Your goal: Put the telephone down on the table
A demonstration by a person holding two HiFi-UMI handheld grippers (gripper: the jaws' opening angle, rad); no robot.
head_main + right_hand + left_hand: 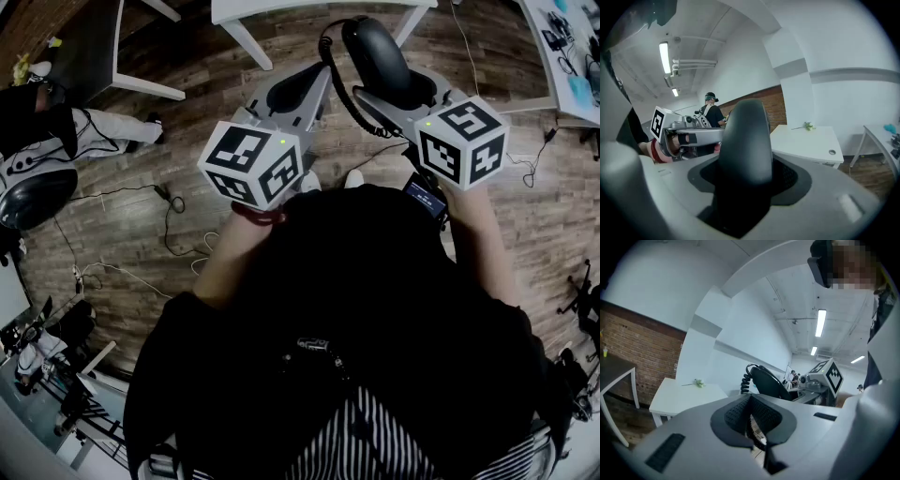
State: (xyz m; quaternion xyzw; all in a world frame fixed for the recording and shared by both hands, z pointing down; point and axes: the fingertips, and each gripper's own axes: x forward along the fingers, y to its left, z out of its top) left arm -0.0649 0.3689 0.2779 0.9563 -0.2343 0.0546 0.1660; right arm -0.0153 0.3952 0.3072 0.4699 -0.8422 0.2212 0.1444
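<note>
The black telephone handset (pixel 375 52) stands up between the jaws of my right gripper (pixel 398 89), which is shut on it, above the wooden floor. In the right gripper view the handset (pixel 745 136) fills the middle, and my right gripper (pixel 747 173) clamps its lower part. Its coiled cord (pixel 352 103) hangs down between the two grippers. My left gripper (pixel 305 89) is beside it, to the left, with its pads together. In the left gripper view my left gripper (pixel 750 416) holds nothing, and the handset (pixel 766 380) and cord (pixel 744 380) show beyond it. A white table (pixel 281 9) stands ahead.
The white table (pixel 679 392) carries a small green sprig (pixel 697 383). Loose cables (pixel 169 216) lie on the wooden floor at the left. Another person (pixel 56 131) is at the far left, a dark table (pixel 84 47) behind them. A second white table (pixel 562 56) is at the right.
</note>
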